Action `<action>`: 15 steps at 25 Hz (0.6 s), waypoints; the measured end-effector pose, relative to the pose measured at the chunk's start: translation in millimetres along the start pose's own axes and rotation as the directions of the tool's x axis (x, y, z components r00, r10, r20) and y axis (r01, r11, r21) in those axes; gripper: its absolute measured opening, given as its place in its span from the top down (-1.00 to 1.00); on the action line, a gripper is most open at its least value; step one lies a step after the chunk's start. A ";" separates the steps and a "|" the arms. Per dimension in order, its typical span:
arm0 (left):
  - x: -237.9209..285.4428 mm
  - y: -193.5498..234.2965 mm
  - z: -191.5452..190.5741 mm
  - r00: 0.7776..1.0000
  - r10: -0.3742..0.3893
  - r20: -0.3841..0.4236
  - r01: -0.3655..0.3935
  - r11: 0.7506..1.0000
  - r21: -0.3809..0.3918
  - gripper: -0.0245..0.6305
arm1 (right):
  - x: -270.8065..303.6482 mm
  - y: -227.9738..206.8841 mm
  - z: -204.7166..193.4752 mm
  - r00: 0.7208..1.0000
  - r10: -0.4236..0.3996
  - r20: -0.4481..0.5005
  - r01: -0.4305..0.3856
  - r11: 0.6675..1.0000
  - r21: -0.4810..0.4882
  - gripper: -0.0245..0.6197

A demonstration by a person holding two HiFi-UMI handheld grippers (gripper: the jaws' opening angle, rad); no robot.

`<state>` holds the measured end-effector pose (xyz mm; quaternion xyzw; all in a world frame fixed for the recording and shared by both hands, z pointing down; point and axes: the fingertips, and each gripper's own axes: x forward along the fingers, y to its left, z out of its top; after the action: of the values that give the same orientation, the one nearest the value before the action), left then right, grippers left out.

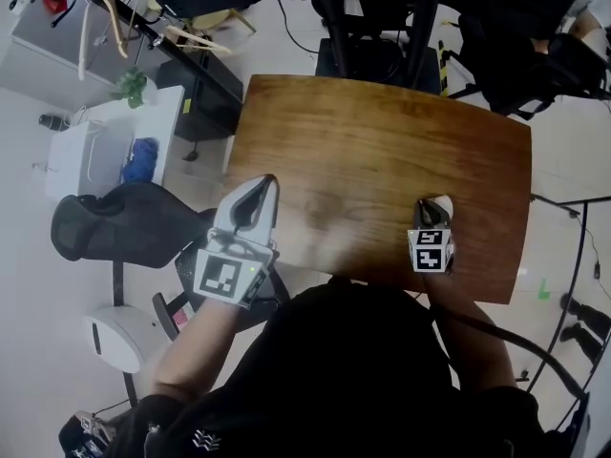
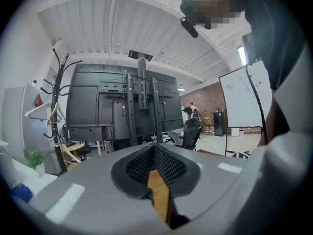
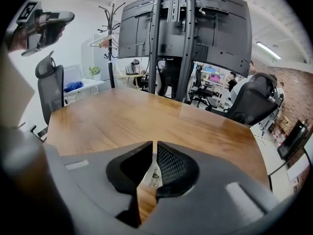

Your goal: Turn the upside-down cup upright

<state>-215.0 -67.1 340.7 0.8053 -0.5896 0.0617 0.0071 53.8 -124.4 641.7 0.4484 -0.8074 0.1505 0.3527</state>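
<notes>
A small white thing with dark print, which I take for the cup [image 3: 152, 174], shows only as a sliver pinched in the narrow gap between my right gripper's [image 3: 152, 146] pads. The head view has that gripper [image 1: 434, 206] over the wooden table's [image 1: 382, 151] near right part, angled down, with a bit of white cup [image 1: 444, 204] beside its tip. Most of the cup is hidden, so I cannot tell how it is turned. My left gripper [image 1: 264, 183] hovers at the table's left edge, roughly level. Its jaws [image 2: 153, 153] are shut with nothing between them.
A black office chair [image 1: 115, 225] and a white side table [image 1: 105, 146] with a blue item stand left of the table. A dark monitor stand [image 3: 186, 28] rises behind the far edge, with another chair [image 3: 252, 102] at the right. No other object lies on the tabletop.
</notes>
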 end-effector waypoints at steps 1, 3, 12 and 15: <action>-0.8 1.8 -1.2 1.000 0.004 -0.005 -0.004 1.000 0.001 0.93 | 1.9 1.3 -1.0 1.000 0.002 -0.001 -0.002 1.000 0.003 0.83; -1.1 3.8 -3.4 1.000 0.008 -0.013 -0.008 1.000 0.003 0.93 | 5.3 3.1 -3.0 1.000 0.004 -0.008 -0.004 1.000 -0.008 0.83; 1.6 0.0 -4.9 1.000 -0.011 -0.017 0.011 1.000 0.009 0.93 | 10.9 -5.6 -15.2 1.000 -0.015 -0.012 0.015 1.000 0.010 0.91; 2.3 -0.1 -4.5 1.000 -0.017 -0.008 0.017 1.000 0.004 0.93 | 4.0 -10.4 -13.1 1.000 0.002 0.023 -0.003 0.999 0.037 0.88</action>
<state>-214.7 -68.9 345.4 0.8100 -0.5826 0.0663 0.0083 66.8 -125.3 653.0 0.4557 -0.8090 0.1608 0.3348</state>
